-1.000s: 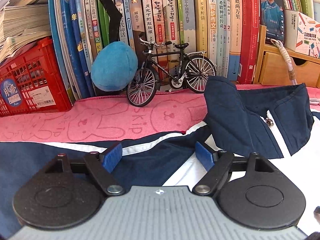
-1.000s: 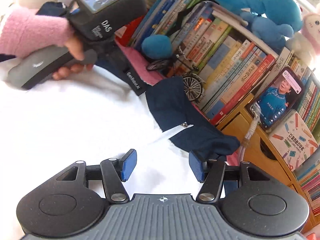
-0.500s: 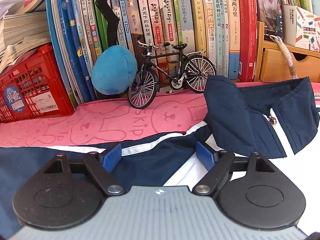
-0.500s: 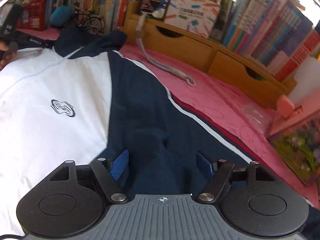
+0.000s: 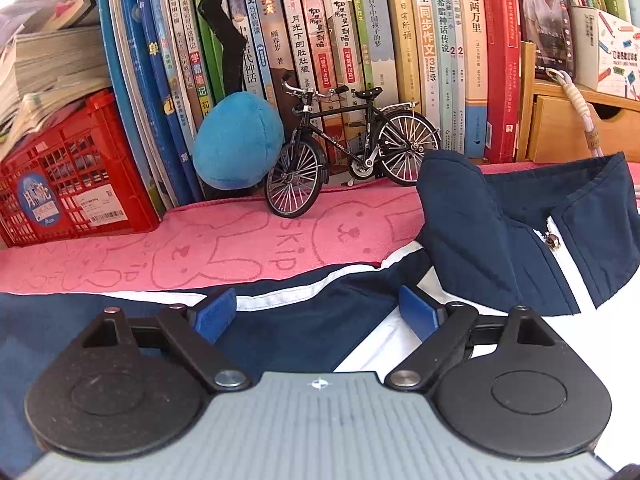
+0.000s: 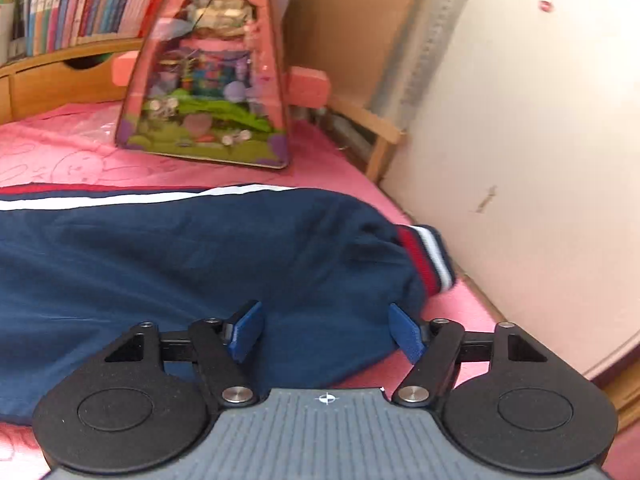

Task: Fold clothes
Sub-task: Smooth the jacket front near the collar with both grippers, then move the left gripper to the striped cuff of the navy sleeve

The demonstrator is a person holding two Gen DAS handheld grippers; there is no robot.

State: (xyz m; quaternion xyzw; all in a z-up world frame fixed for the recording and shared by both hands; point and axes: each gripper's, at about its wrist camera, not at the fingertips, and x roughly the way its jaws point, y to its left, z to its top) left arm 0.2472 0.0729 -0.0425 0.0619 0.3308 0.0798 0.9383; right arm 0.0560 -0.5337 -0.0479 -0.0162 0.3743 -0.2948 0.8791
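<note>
A navy and white zip jacket lies spread on a pink towel, its collar standing up near the books. My left gripper hovers over the jacket's shoulder by a white stripe. Its jaws are opening, and the blue pads press on nothing. In the right wrist view the jacket's navy sleeve stretches to the right and ends in a red, white and blue cuff. My right gripper sits low over the sleeve just short of the cuff. Its jaws are closing, with sleeve fabric below the gap and the pads apart from it.
Behind the jacket stand a row of books, a model bicycle, a blue plush ball and a red crate. A colourful triangular box stands beyond the sleeve. A pale wall borders the surface on the right.
My right gripper has swept from the collar, along the sleeve, to the cuff end near the wall. The left gripper has stayed in place with its jaws slightly wider.
</note>
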